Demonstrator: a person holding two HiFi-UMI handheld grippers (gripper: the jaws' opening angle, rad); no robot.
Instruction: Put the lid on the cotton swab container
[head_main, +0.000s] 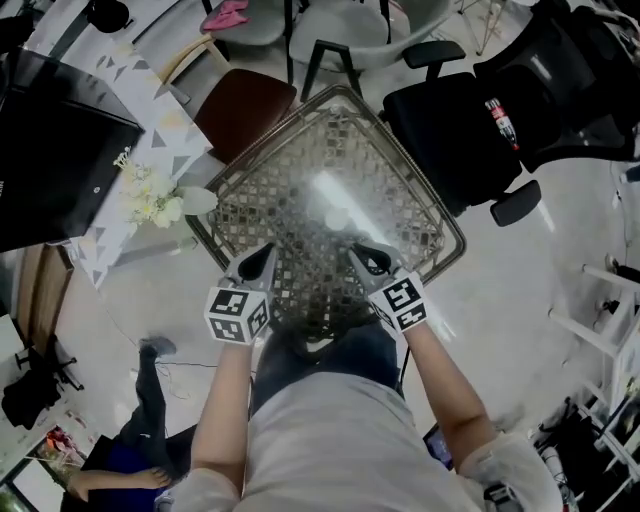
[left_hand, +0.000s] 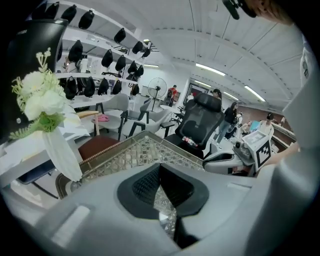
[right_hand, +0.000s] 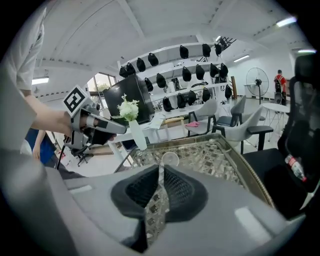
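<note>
Held above near edge of patterned table (head_main: 420, 195): left gripper (head_main: 258, 262) pressed together, empty; right gripper (head_main: 370, 260) parted by a slit, empty. Lay farther off, small round pale object (head_main: 337, 217).

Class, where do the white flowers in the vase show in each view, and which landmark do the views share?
Head view: white flowers at the left, off the table's left corner.
Left gripper view: far left, beside the table.
Right gripper view: left of centre, beyond the table's far edge.
Shared landmark: the mosaic-topped table.

r tool (right_hand: 160, 168) barely apart, round container (right_hand: 170, 159) just beyond on glass table (right_hand: 220, 160)
</note>
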